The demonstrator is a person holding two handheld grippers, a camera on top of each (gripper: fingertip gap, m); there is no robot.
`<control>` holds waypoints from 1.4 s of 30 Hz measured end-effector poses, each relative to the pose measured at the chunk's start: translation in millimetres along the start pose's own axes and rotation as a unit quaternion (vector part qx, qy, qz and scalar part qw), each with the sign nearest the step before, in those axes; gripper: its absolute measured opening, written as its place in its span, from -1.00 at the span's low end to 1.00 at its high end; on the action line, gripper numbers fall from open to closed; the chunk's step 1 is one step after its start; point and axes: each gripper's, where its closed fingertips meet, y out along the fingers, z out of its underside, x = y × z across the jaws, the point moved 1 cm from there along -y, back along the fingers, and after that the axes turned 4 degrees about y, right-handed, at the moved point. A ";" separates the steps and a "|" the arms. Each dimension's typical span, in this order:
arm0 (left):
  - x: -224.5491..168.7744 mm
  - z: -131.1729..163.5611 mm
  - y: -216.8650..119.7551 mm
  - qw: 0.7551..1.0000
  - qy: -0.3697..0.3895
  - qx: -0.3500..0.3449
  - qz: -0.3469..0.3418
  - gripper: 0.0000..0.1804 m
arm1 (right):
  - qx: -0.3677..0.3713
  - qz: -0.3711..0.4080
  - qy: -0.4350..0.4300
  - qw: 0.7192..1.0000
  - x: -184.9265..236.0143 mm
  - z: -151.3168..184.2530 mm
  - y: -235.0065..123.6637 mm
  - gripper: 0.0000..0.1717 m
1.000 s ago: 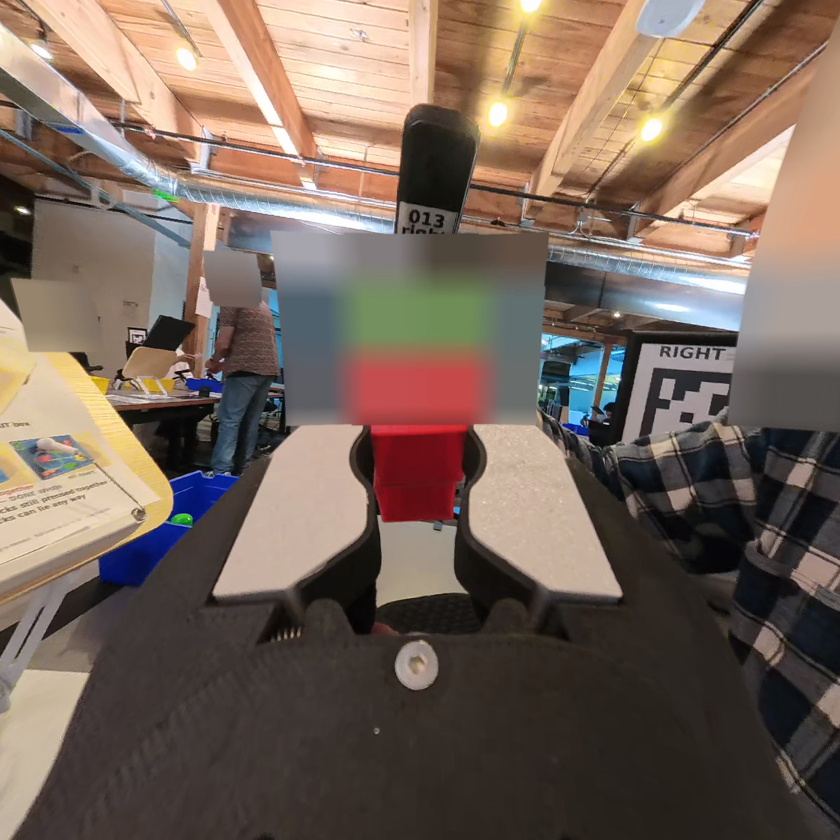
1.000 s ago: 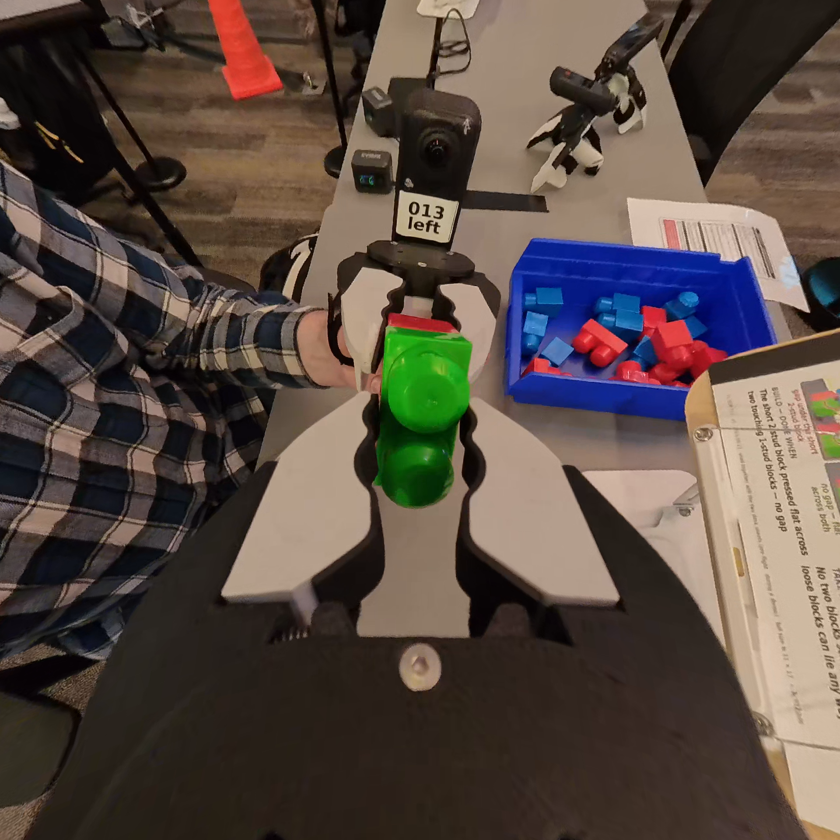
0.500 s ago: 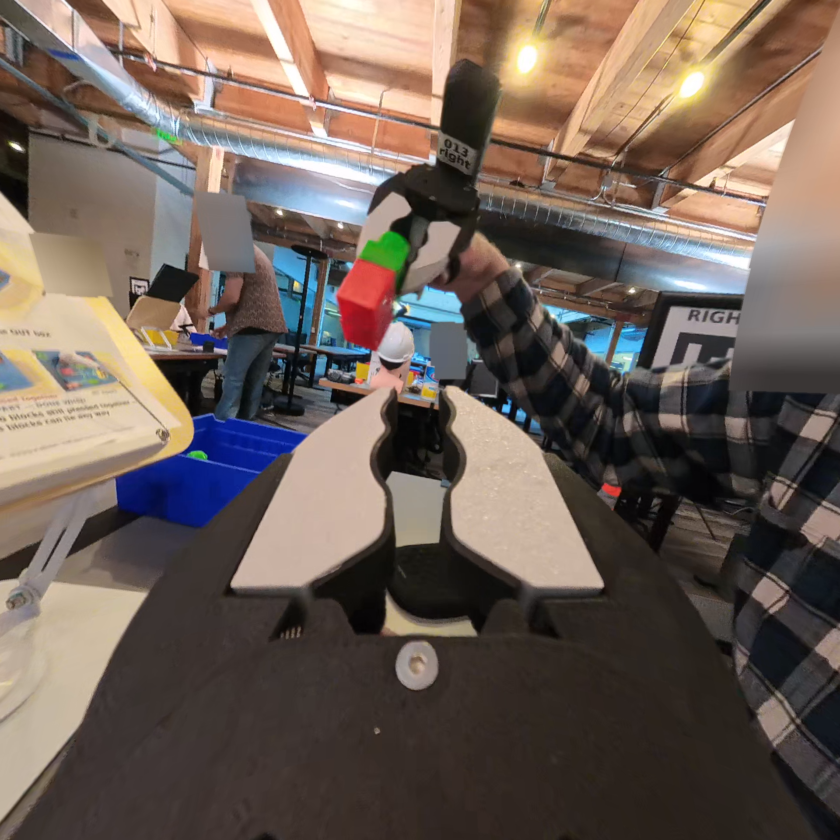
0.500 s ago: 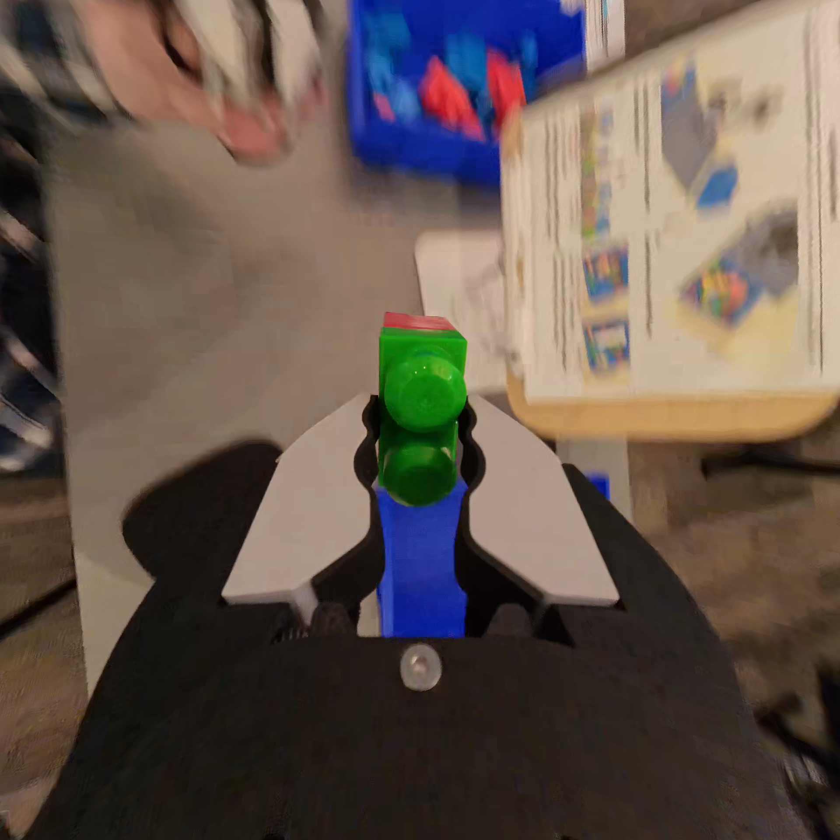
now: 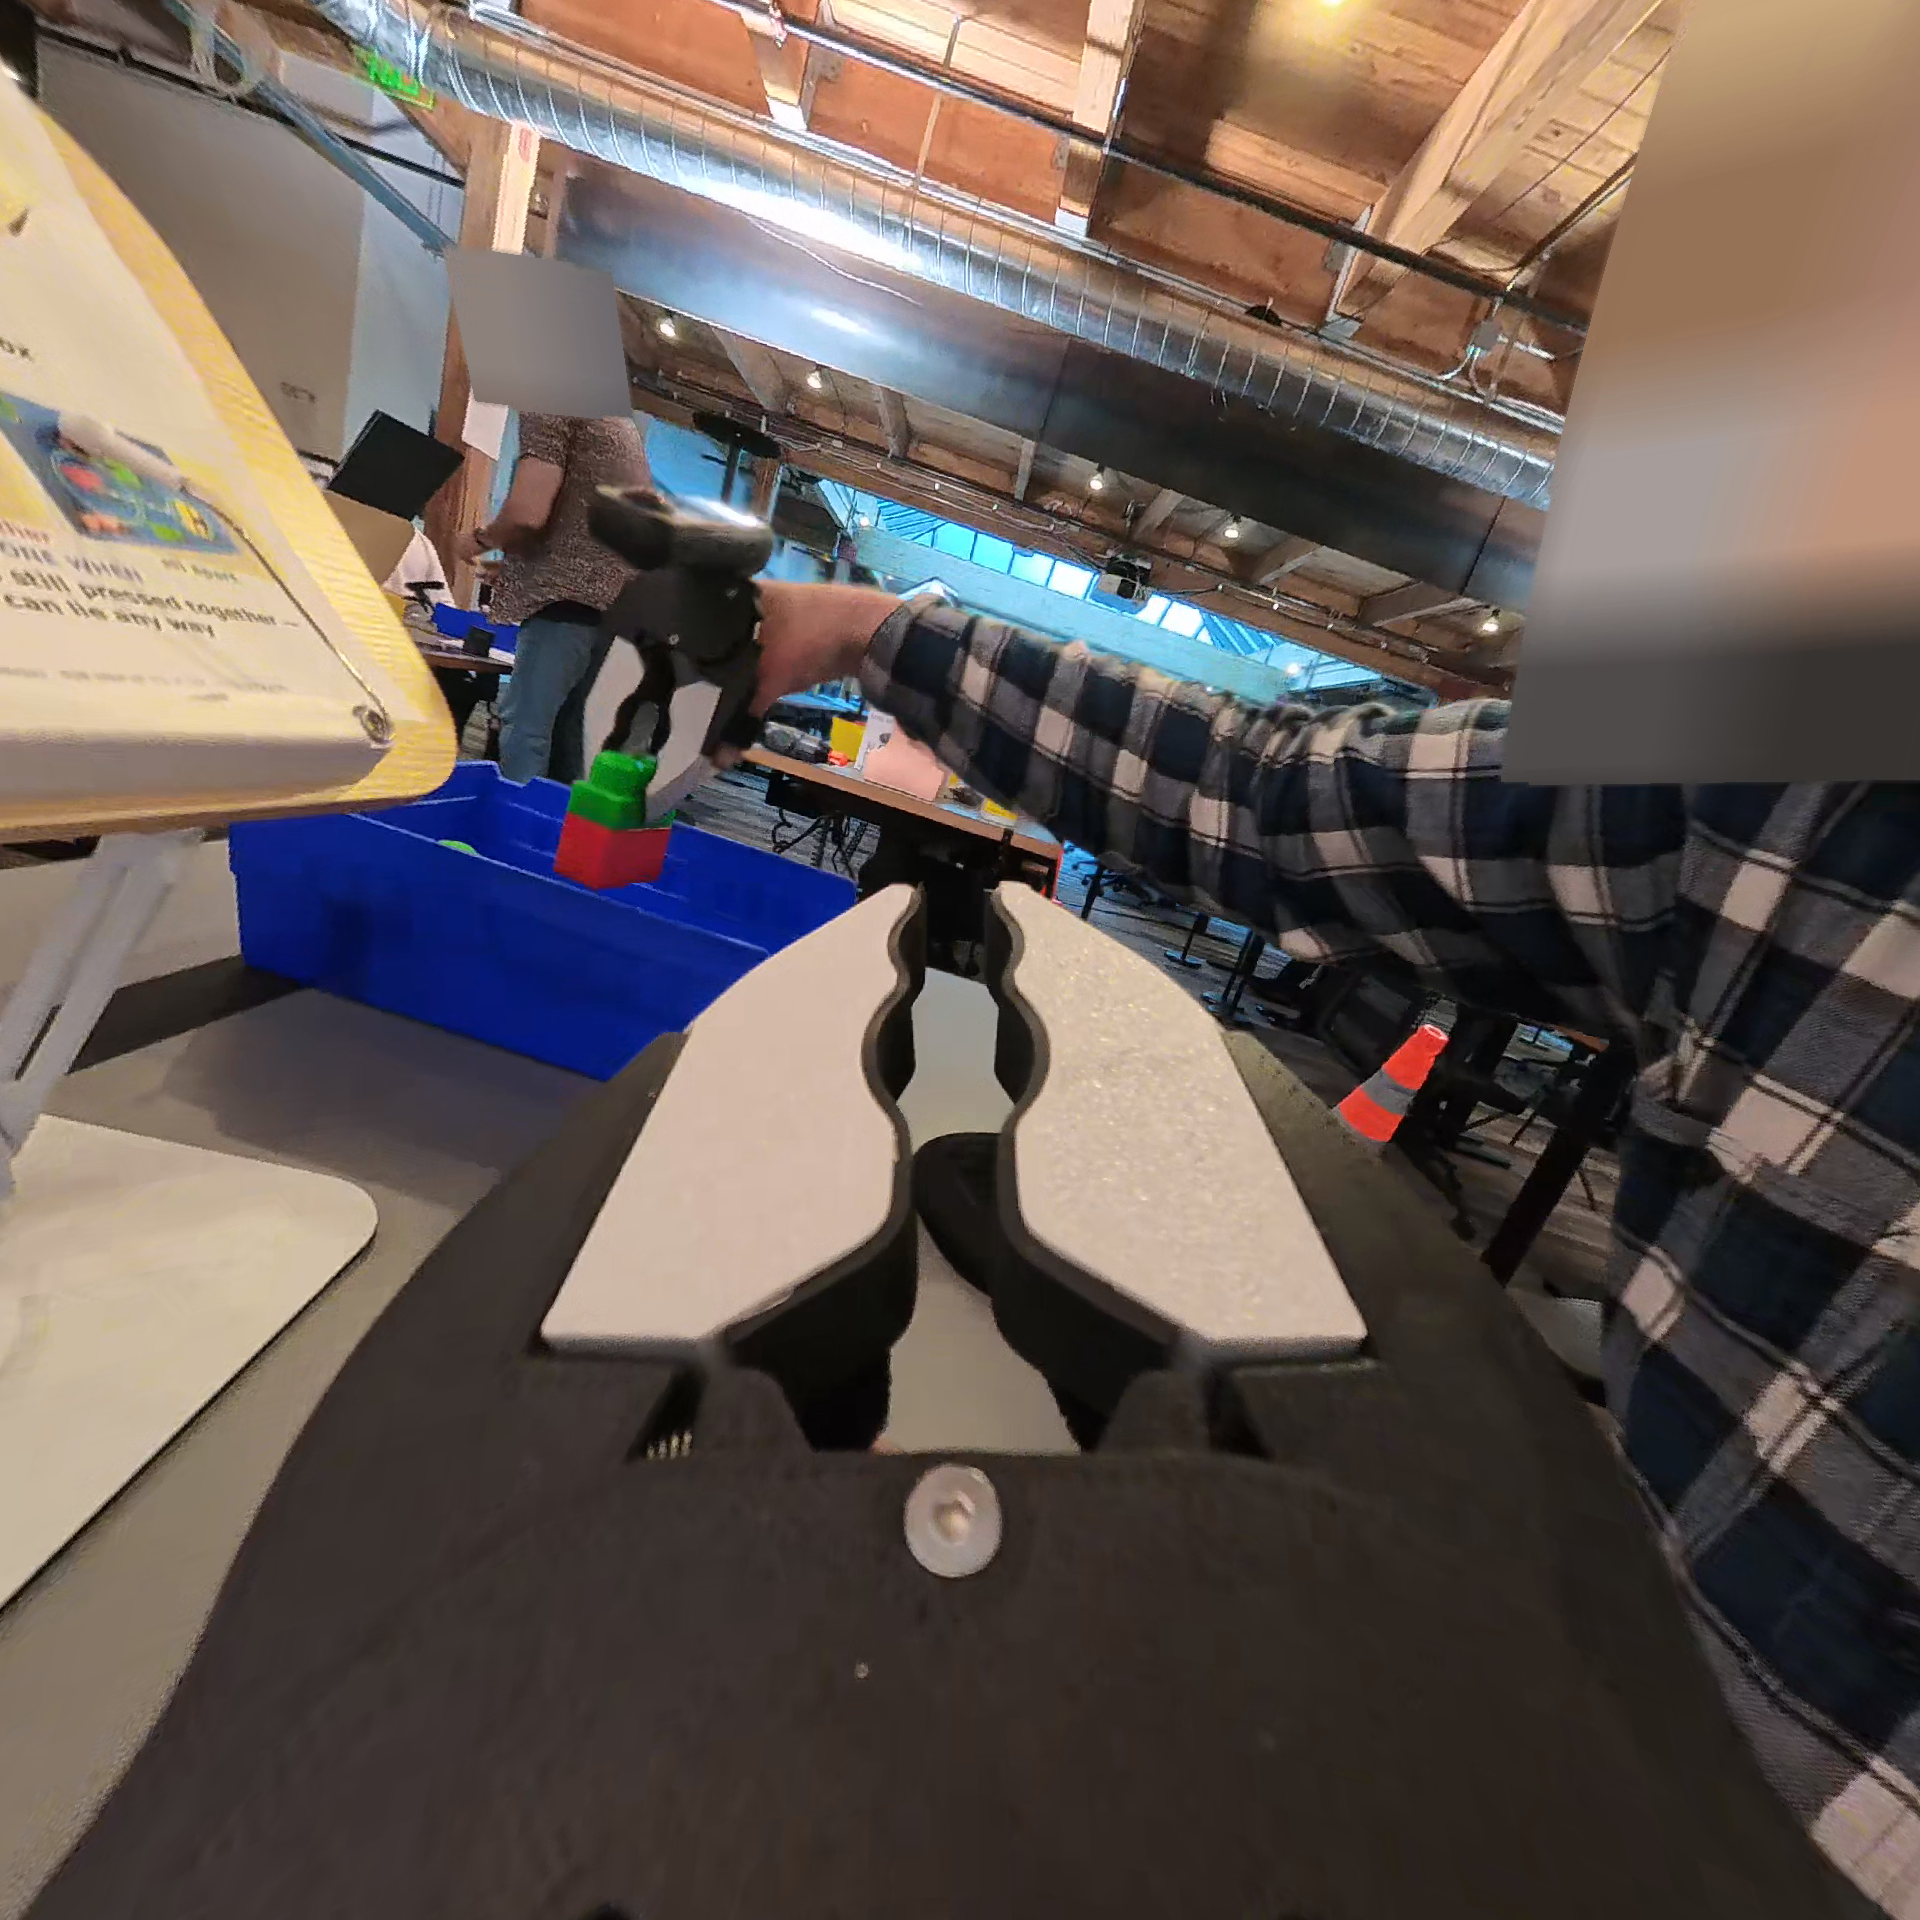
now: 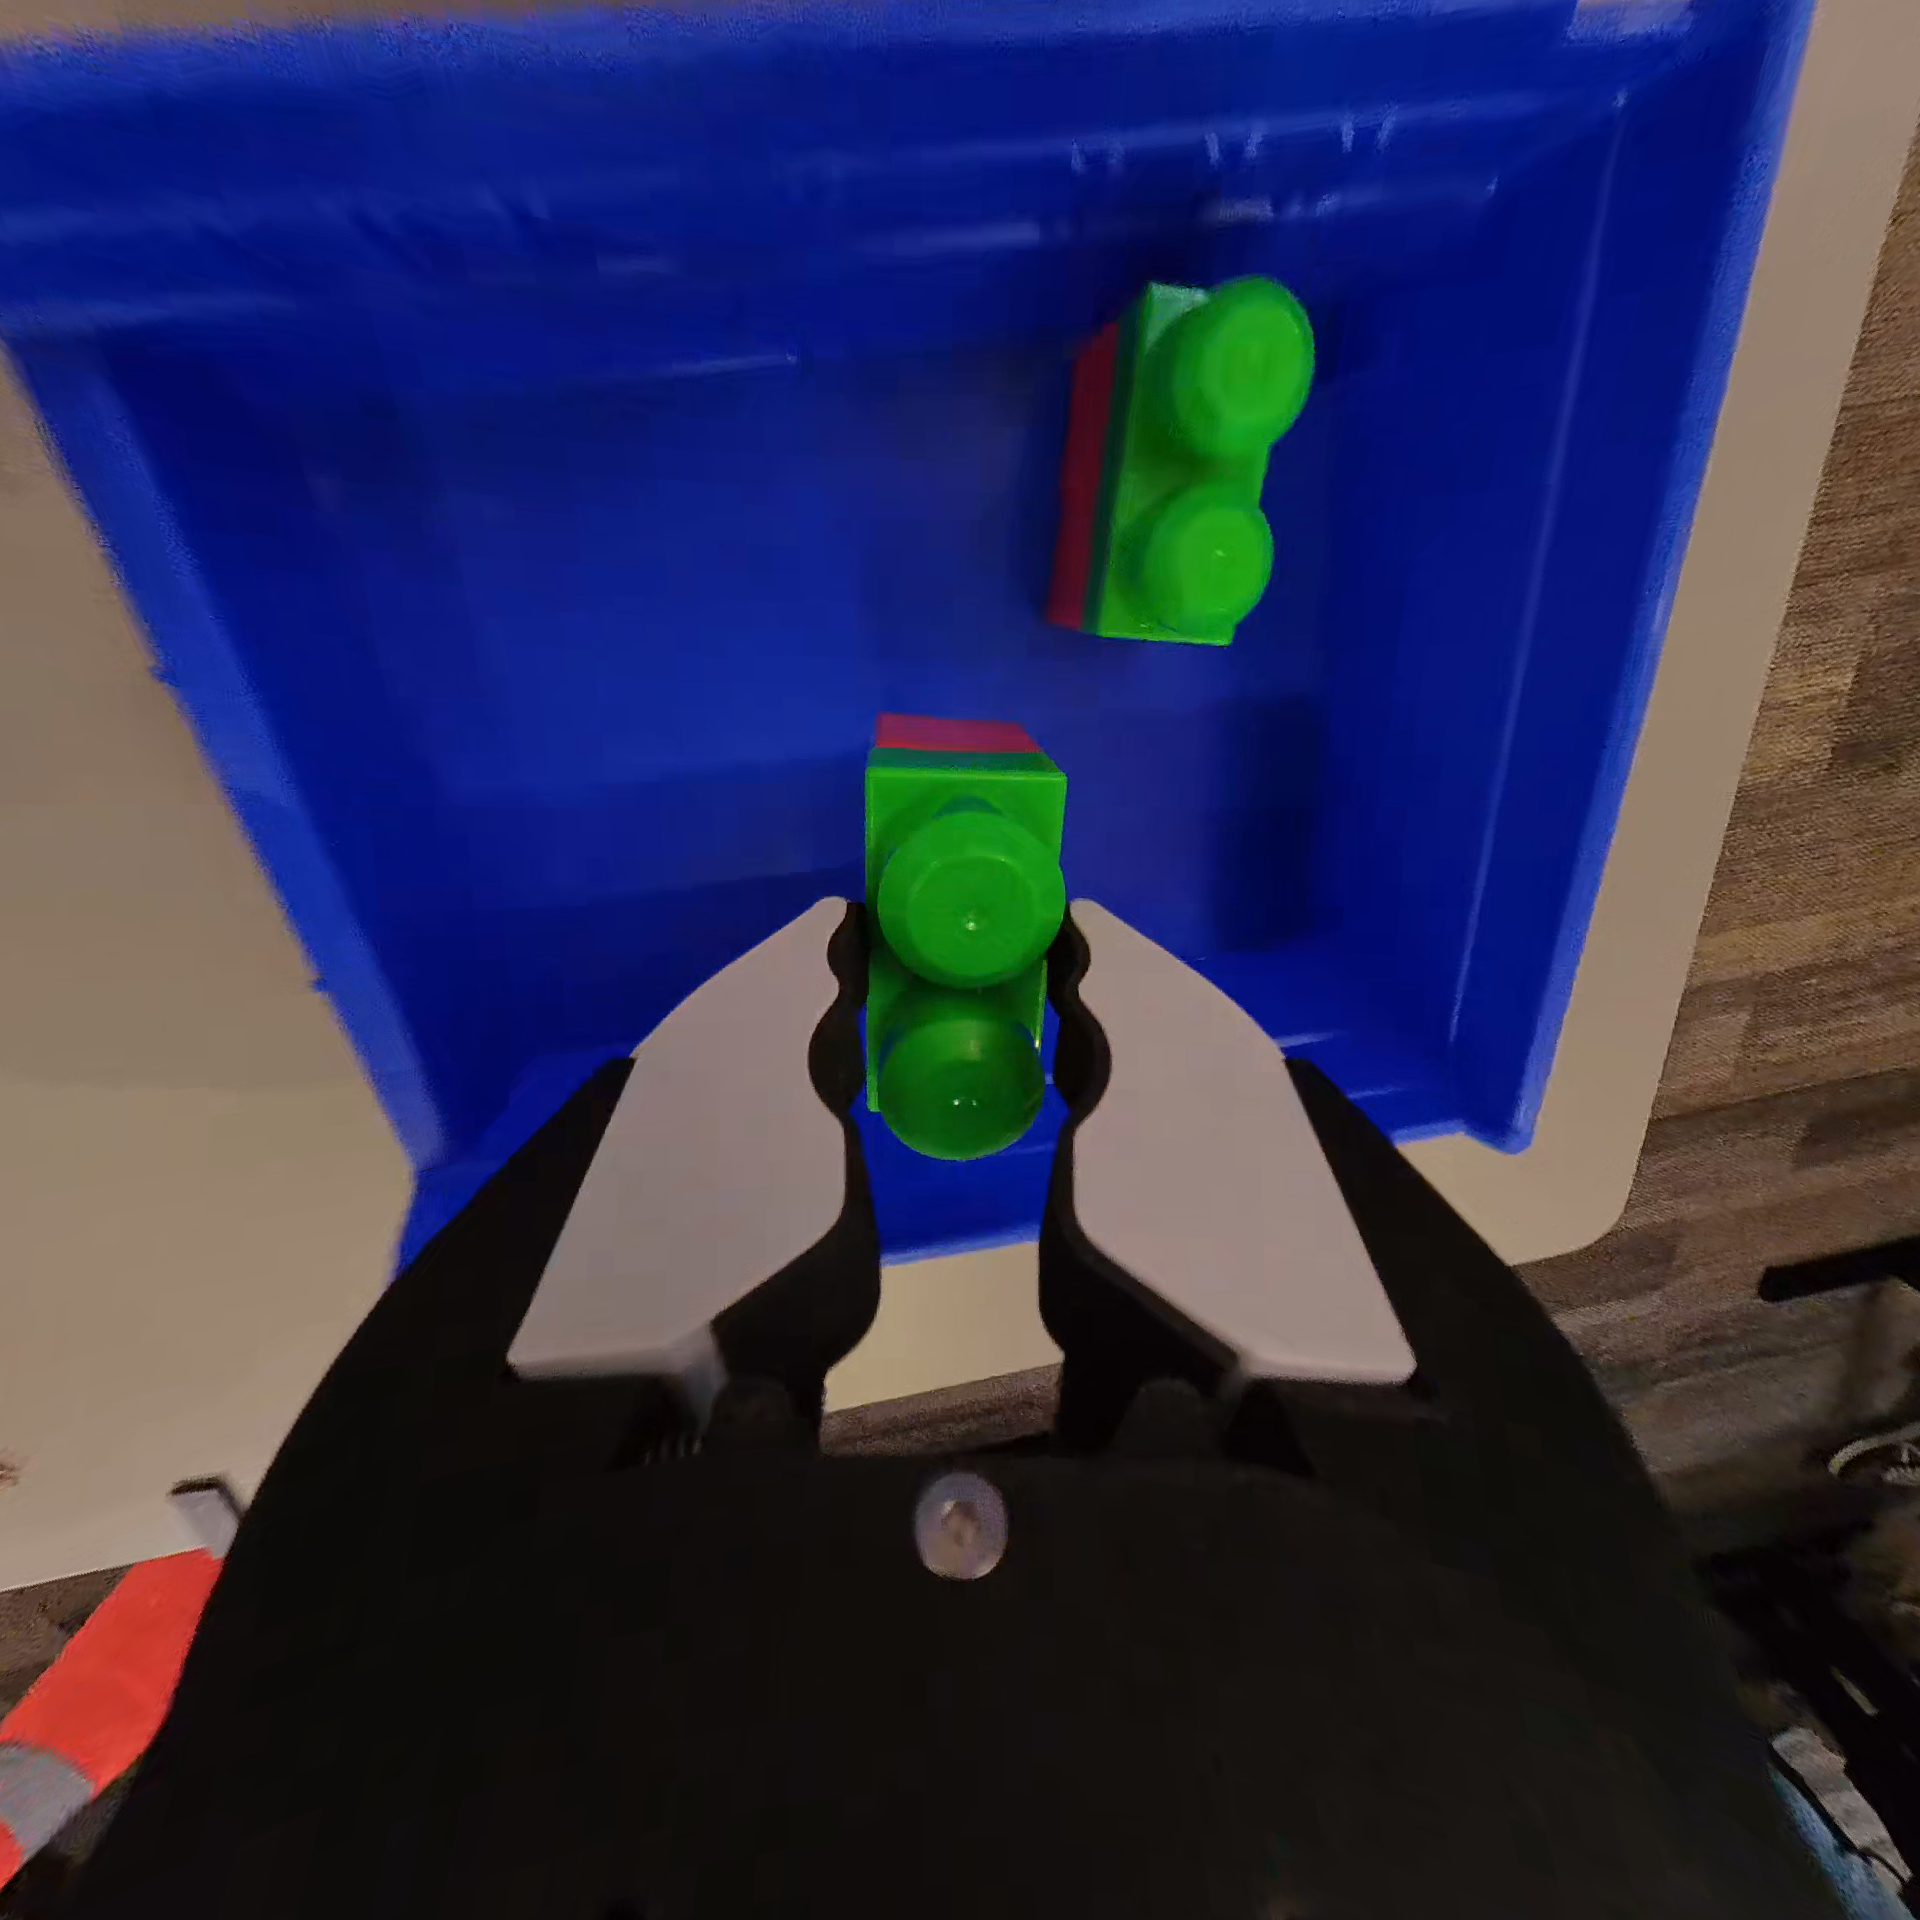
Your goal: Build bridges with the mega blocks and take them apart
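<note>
Right gripper (image 6: 958, 997) is clamped on a green-and-red block bridge (image 6: 966, 831), held over the blue bin (image 6: 312, 779) where another bridge (image 6: 1174, 468) lies. Release seems next. Left gripper (image 5: 954, 935), nearly closed, holds nothing.

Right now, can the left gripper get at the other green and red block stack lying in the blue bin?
Probably yes: the left gripper is bare and near the blue bin, which is open-topped, though the right gripper hovers over it.

Black tongs (image 5: 954, 935), grey fingers (image 5: 758, 1132), plaid sleeve (image 5: 1299, 821)
</note>
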 end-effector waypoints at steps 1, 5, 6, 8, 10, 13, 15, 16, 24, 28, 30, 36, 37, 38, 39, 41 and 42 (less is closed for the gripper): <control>1.6 1.6 0.1 1.000 0.000 0.003 -0.002 -0.89 | 0.005 -0.002 -0.001 1.000 -8.2 2.2 9.8 -0.60; 4.2 5.2 0.6 1.000 -0.008 0.005 -0.001 -0.90 | 0.043 -0.003 -0.008 0.999 -38.7 10.4 44.5 -0.60; 4.2 5.3 0.3 1.000 -0.010 0.005 0.000 -0.90 | 0.046 -0.007 -0.010 0.999 -43.5 10.4 52.0 -0.60; 5.0 5.0 -0.6 1.000 -0.007 0.006 -0.003 -0.90 | 0.054 -0.015 -0.014 0.998 -50.7 10.7 64.8 -0.60; 5.2 3.8 -1.2 1.000 -0.004 0.006 -0.004 -0.90 | 0.061 -0.024 -0.020 0.998 -54.4 10.9 72.0 -0.60; 4.7 3.6 -1.1 1.000 -0.005 0.005 -0.002 -0.90 | 0.070 -0.024 -0.023 0.997 -60.1 10.3 72.6 -0.59; 4.3 4.5 -0.1 1.000 -0.007 0.007 -0.001 -0.89 | 0.095 -0.003 -0.021 0.995 -65.8 15.3 71.3 -0.31; 4.4 4.8 0.1 1.000 -0.007 0.008 -0.002 -0.89 | 0.095 0.008 -0.016 0.995 -68.6 15.1 66.6 -0.30; -2.4 -19.8 -6.8 0.997 0.062 0.031 -0.046 -0.79 | -0.045 0.142 -0.018 0.989 -19.8 -35.3 -60.3 -0.59; -5.5 -62.3 -27.4 0.986 0.121 0.055 -0.102 -0.74 | -0.153 0.188 -0.050 0.969 57.7 -90.1 -125.7 -1.00; -3.0 -87.7 -51.3 0.970 0.170 0.082 -0.151 -0.73 | -0.188 0.202 -0.057 0.959 94.8 -112.9 -140.4 -1.00; 35.7 -155.0 -158.4 0.877 0.275 0.212 -0.332 -0.69 | -0.231 0.183 -0.089 0.951 199.2 -170.5 -126.1 -1.00; 48.7 -158.4 -172.7 0.860 0.283 0.241 -0.349 -0.70 | -0.232 0.181 -0.097 0.951 212.8 -176.4 -120.8 -1.00; 66.7 -158.0 -185.8 0.844 0.285 0.275 -0.363 -0.68 | -0.236 0.176 -0.105 0.950 226.1 -181.8 -116.0 -1.00; 85.8 -150.7 -195.0 0.830 0.281 0.322 -0.358 -0.66 | -0.245 0.164 -0.106 0.950 238.8 -186.8 -111.4 -1.00; 129.2 -132.0 -203.5 0.810 0.278 0.391 -0.338 -0.61 | -0.260 0.132 -0.103 0.951 261.5 -193.9 -102.6 -1.00; 150.9 -117.9 -205.1 0.803 0.270 0.426 -0.318 -0.58 | -0.267 0.124 -0.107 0.950 271.0 -196.3 -99.3 -1.00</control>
